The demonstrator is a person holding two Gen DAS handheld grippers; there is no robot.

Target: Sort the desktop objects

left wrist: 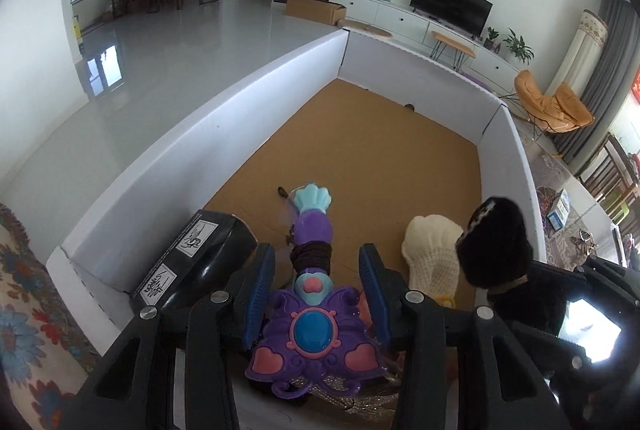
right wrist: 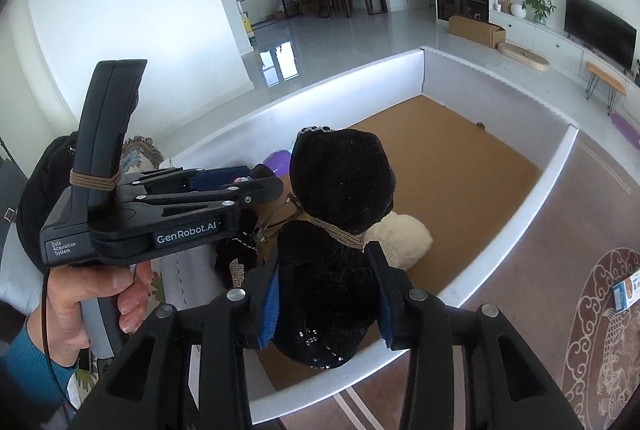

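Left wrist view shows sorting midway: left claw [left wrist: 316, 294] straddles the purple toy [left wrist: 312, 314], right claw [right wrist: 326, 294] the black pouch [right wrist: 332, 270], both apparently loosened over the white-walled box [left wrist: 192, 166].

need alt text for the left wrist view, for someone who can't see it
A purple butterfly-shaped toy with a hair tie wound round its handle sits between the left gripper's blue-padded fingers, above a white-walled tray with a brown cardboard floor. To its right lie a cream knitted piece and a black velvet pouch; a living room with a TV lies behind.
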